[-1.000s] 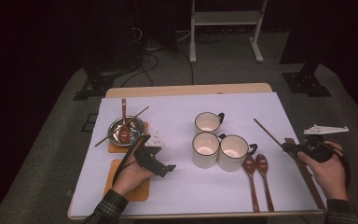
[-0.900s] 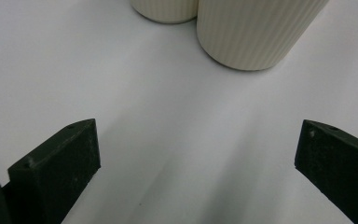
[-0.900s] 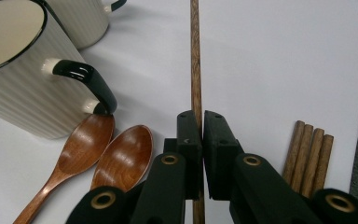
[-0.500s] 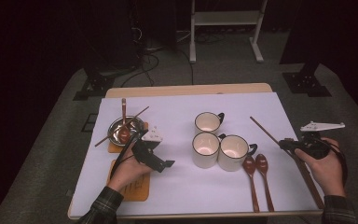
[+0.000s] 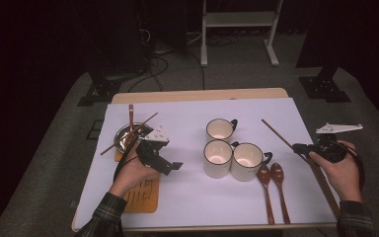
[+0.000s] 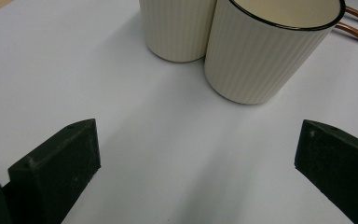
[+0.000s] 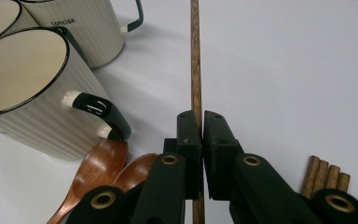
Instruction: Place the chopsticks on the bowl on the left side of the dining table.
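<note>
chopstick [image 7: 196, 70] is what your right gripper [image 7: 202, 128] has: in the right gripper view its two black jaws are pressed together on the brown stick, which runs straight up between them and lies away over the white sheet. in the high view that gripper [image 5: 300, 146] sits near the right edge of the table [image 5: 197, 94], your right hand [image 5: 343, 168] wrapped around it, and the chopstick [image 5: 276, 133] slants from the jaws toward the far side, its far end well apart from the mugs. more brown sticks [image 7: 324, 175] lie bundled just beside the jaws, along the table's right edge [image 5: 325, 185].

your left gripper [image 5: 175, 165] is over the left half of the table, pointing toward the mugs, with your left hand [image 5: 133, 173] behind it. in the left gripper view its jaws stand spread wide with nothing between them, only bare white sheet, and two ribbed cream mugs [image 6: 265, 51] stand touching each other ahead of them.

three cream mugs [image 5: 219, 158] cluster at the middle of the table. two wooden spoons [image 5: 271, 175] lie side by side just right of the nearest mug, bowls toward it. a metal bowl [image 5: 127, 136] with sticks across it sits near the left edge, and an orange mat [image 5: 143, 197] lies toward the near left corner.
</note>
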